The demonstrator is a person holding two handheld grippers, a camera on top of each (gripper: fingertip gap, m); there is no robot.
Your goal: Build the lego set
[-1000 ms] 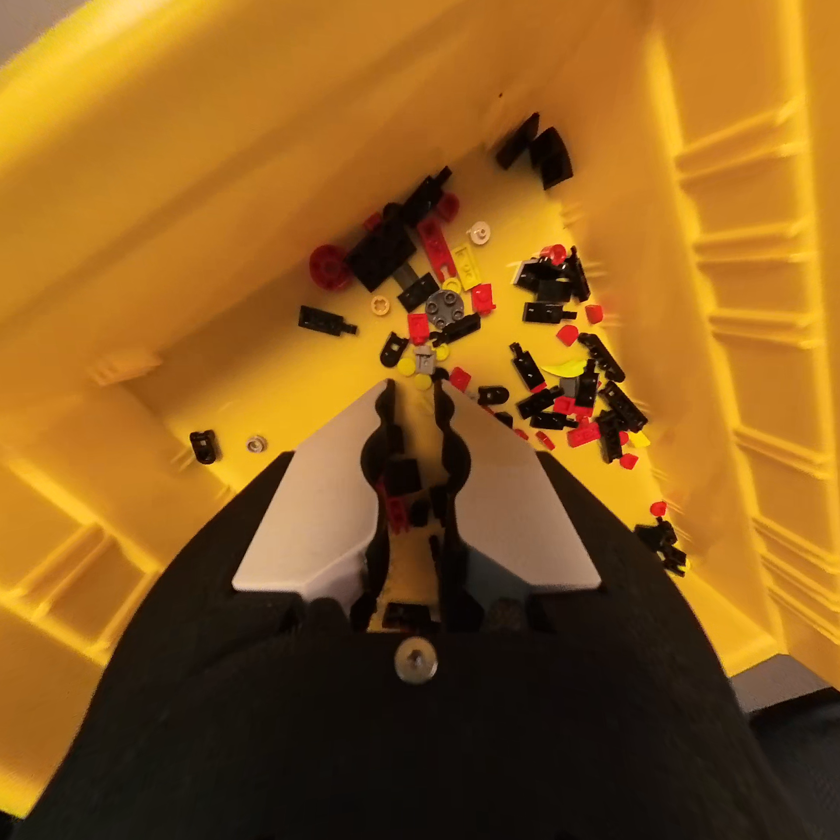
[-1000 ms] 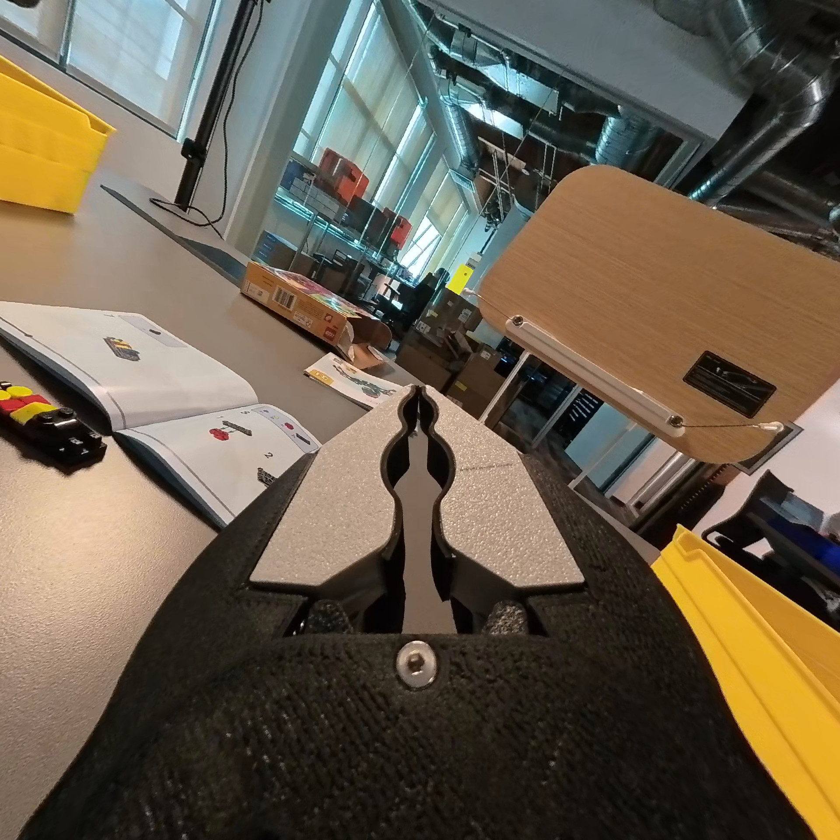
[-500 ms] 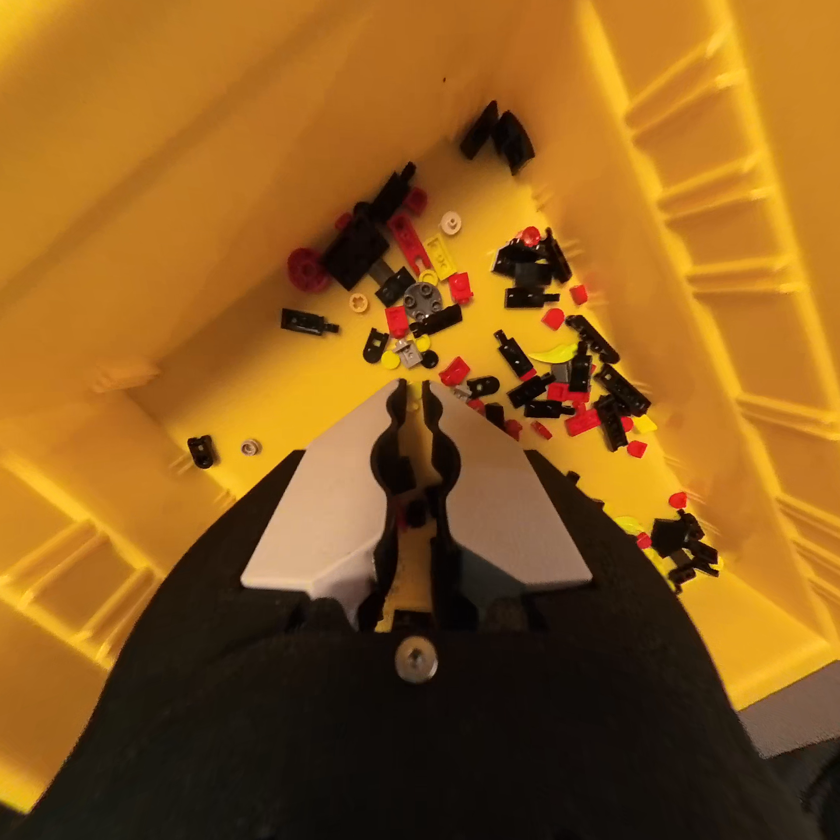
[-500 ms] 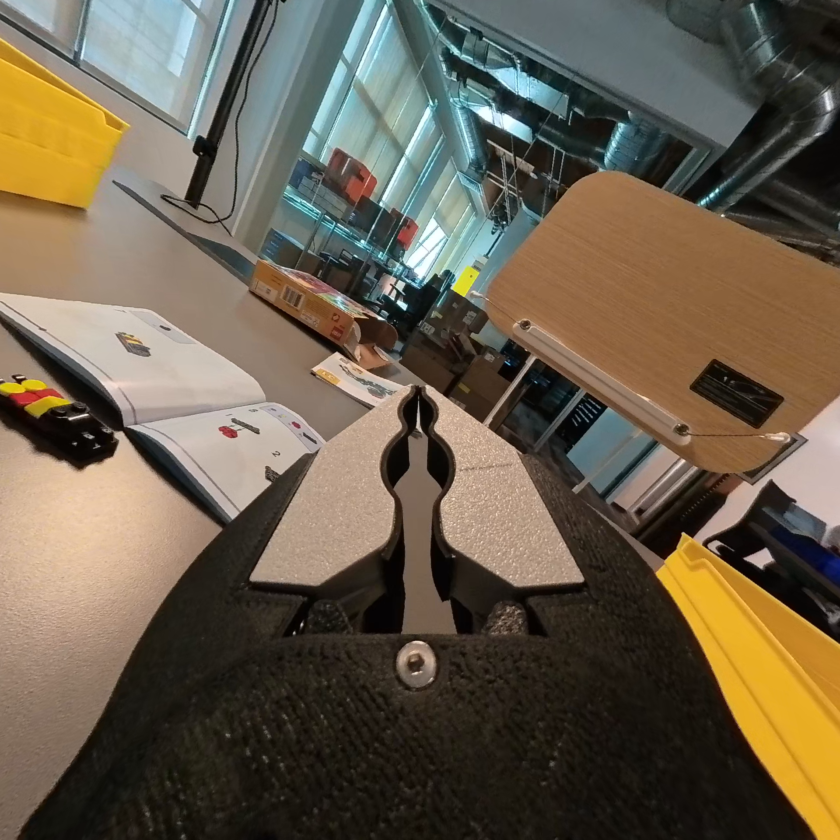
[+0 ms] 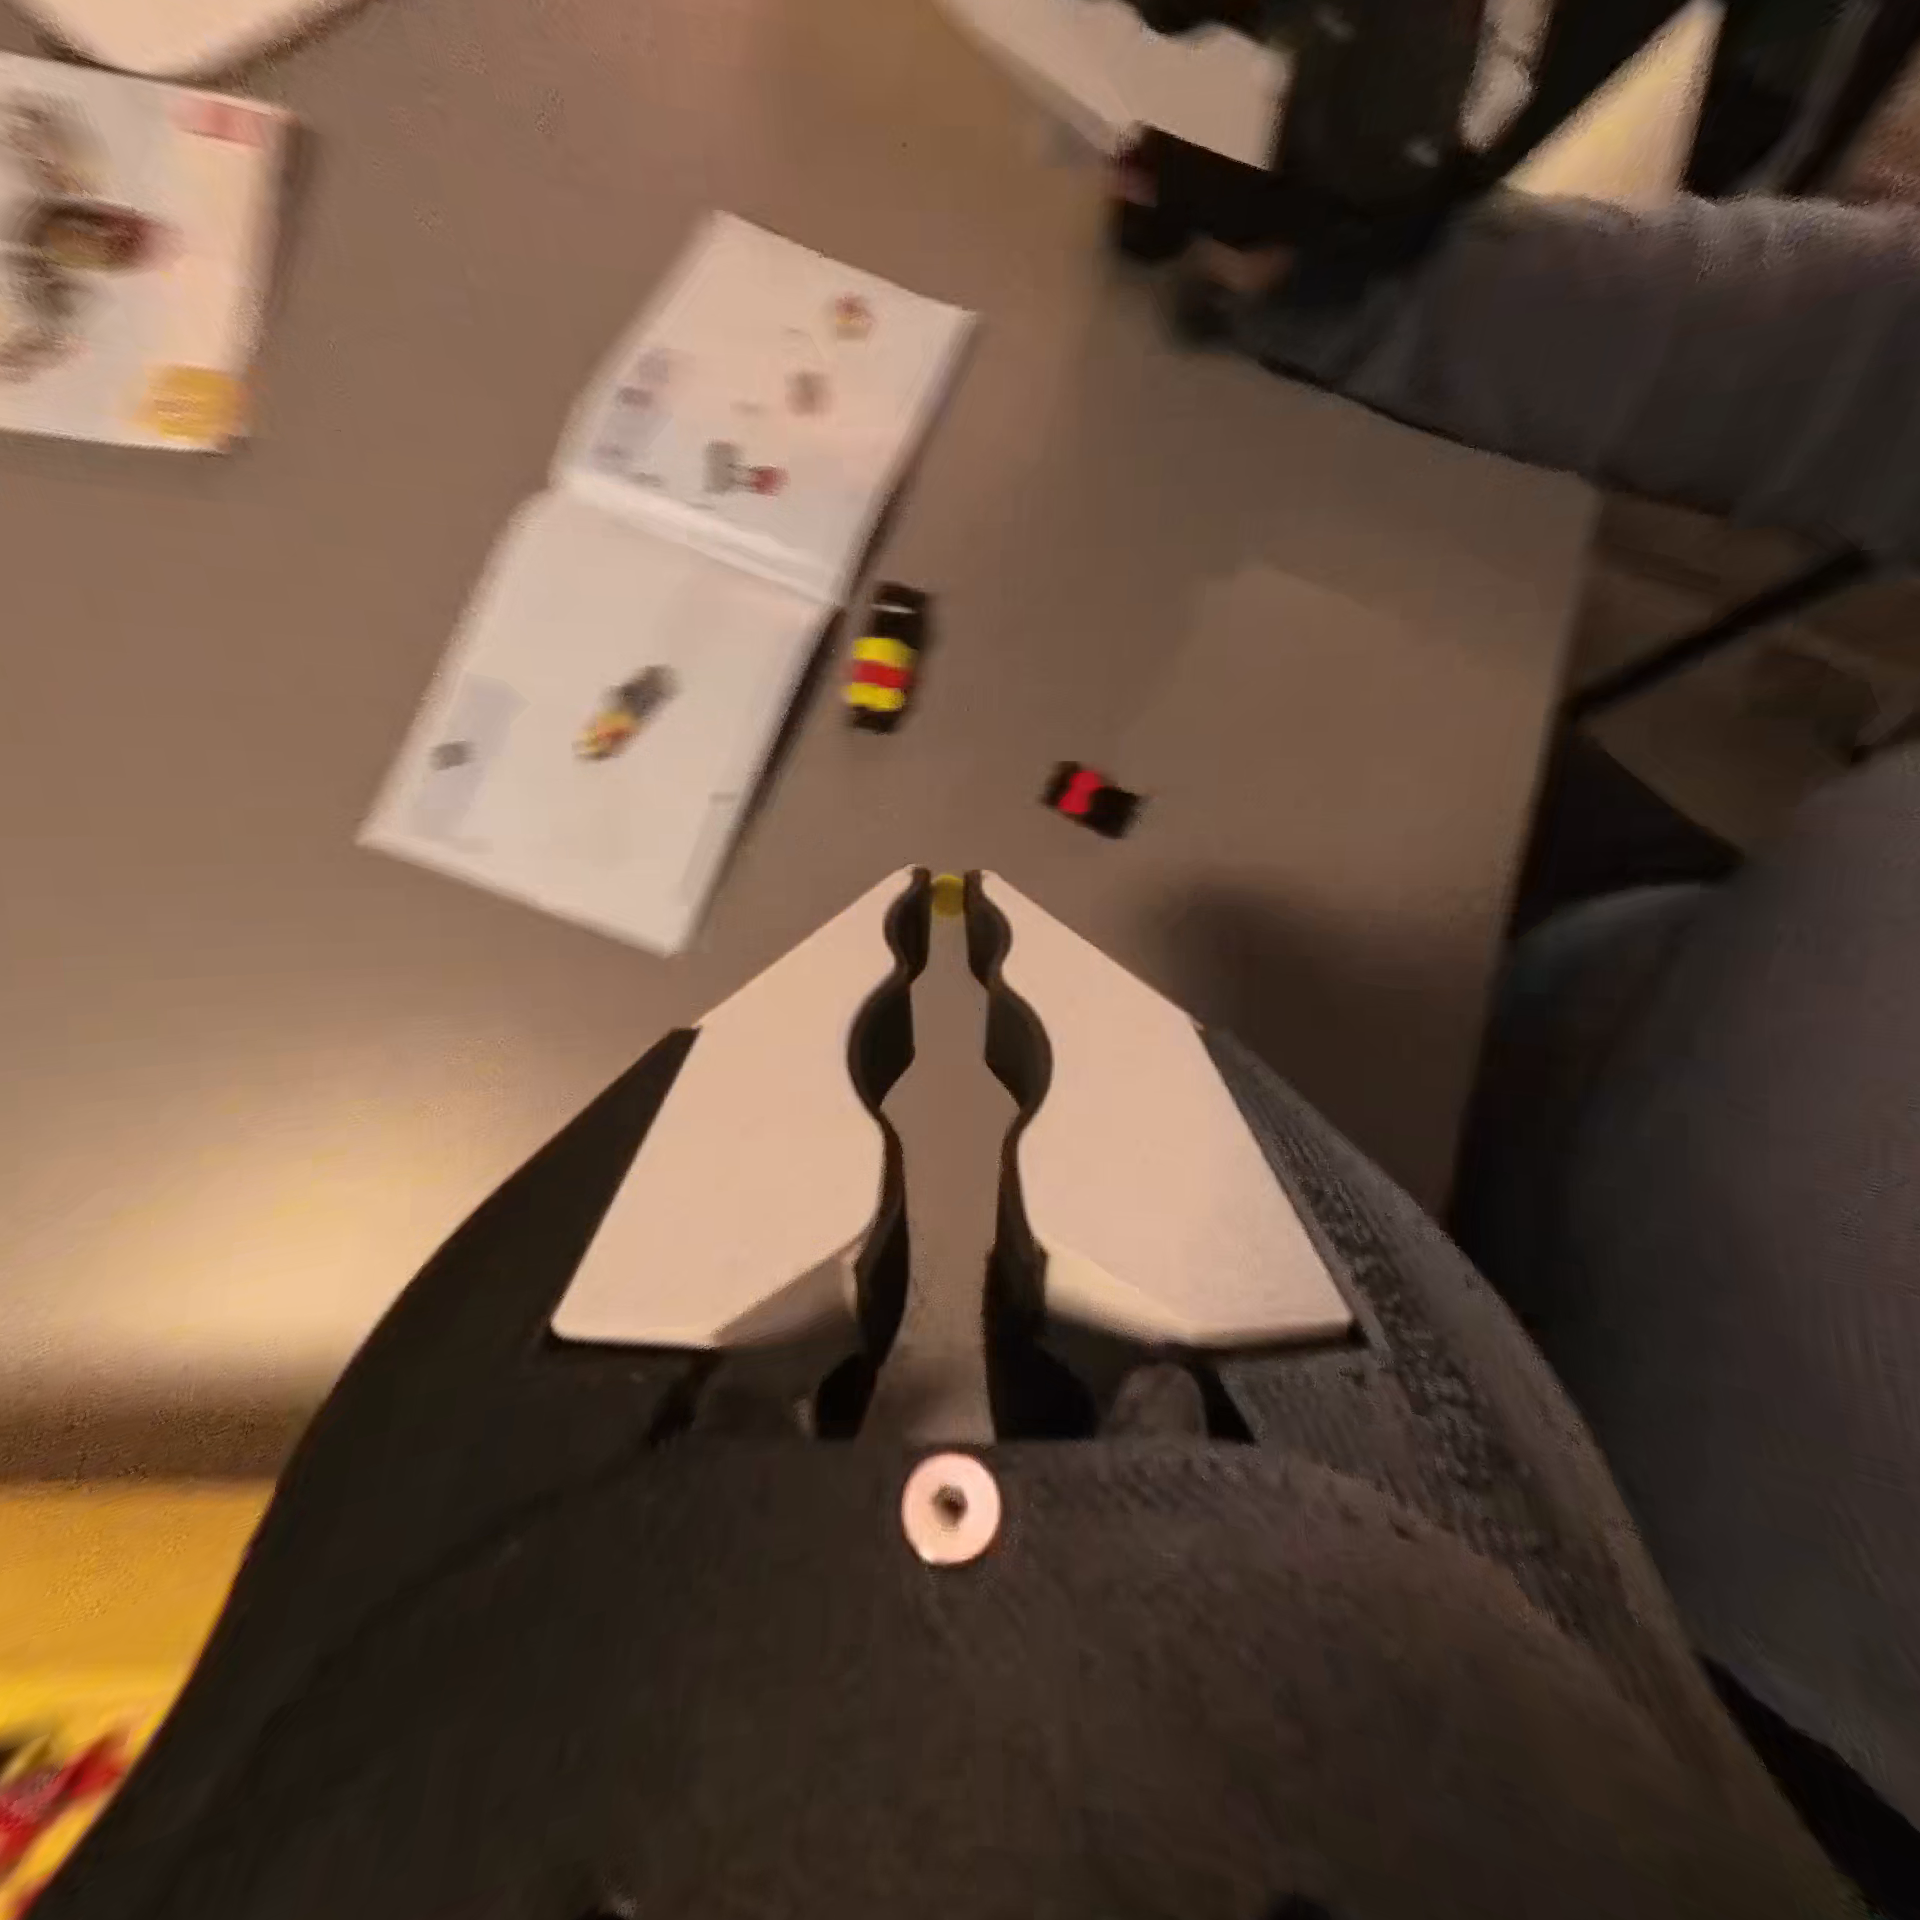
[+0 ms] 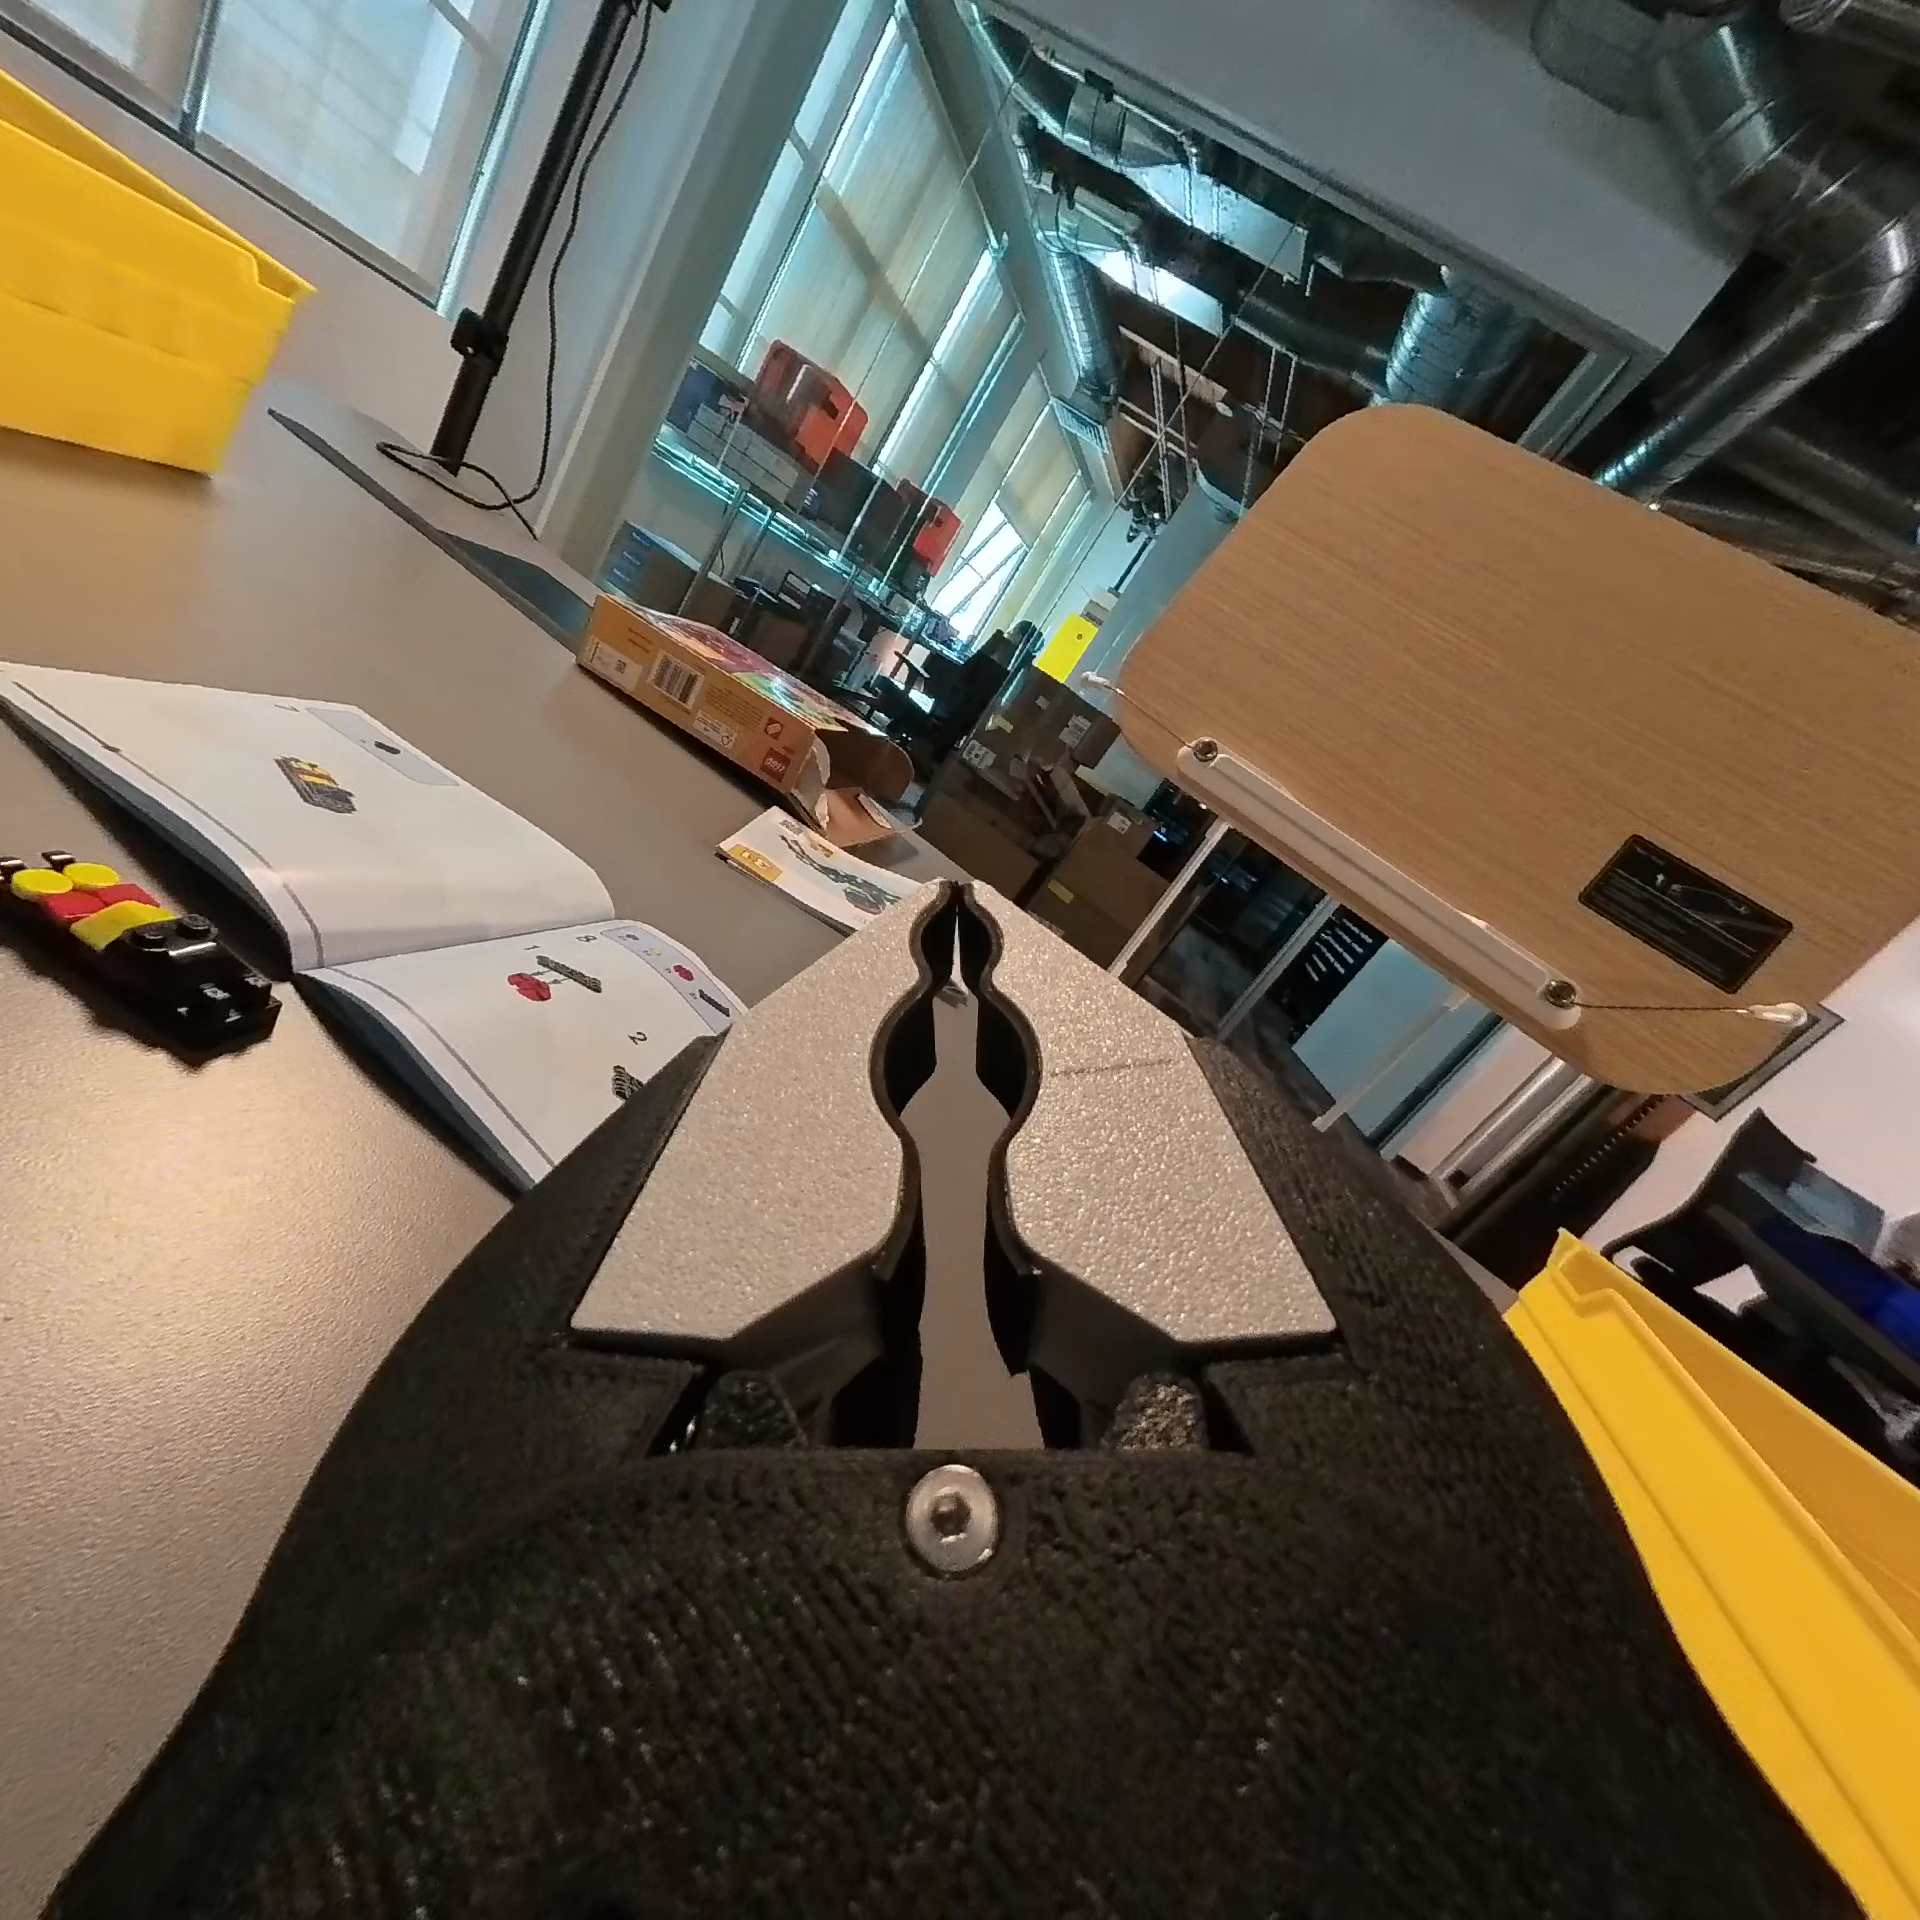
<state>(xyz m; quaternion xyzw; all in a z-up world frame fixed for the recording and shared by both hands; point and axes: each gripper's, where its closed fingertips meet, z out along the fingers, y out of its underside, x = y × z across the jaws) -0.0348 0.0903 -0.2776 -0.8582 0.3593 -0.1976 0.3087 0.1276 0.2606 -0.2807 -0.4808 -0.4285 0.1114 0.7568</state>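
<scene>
We hold a small yellow round piece (image 5: 947,894) pinched between the very tips of our left gripper (image 5: 943,885), which is clamped on it above the grey table (image 5: 260,935). Just beyond it on the table lies the partly built model (image 5: 886,659), a short black body with yellow and red plates on top, sitting just beside the near edge of the open instruction booklet (image 5: 665,582). A smaller black and red sub-assembly (image 5: 1091,798) lies apart, to the right of the model and nearer to us.

We judge the build to be at an early stage: the model is only a low stack of a few plates, the little sub-assembly is not joined to it, and the yellow piece has yet to be placed. Many more steps look to be left.

Our right gripper (image 6: 957,906) rests low by the table with its tips together and nothing between them. From there the model (image 6: 135,951) sits at far left, and the booklet (image 6: 343,862) lies open beside it. Farther off lie the opened set box (image 6: 727,691) and a printed leaflet (image 6: 821,868). Yellow bins stand at far left (image 6: 125,343) and near right (image 6: 1745,1538).

As for writing: the booklet shows step pictures and numerals, the box carries a barcode and a brand mark, and a dark label (image 6: 1685,912) sits on a wooden board (image 6: 1507,665); we leave these unread.
</scene>
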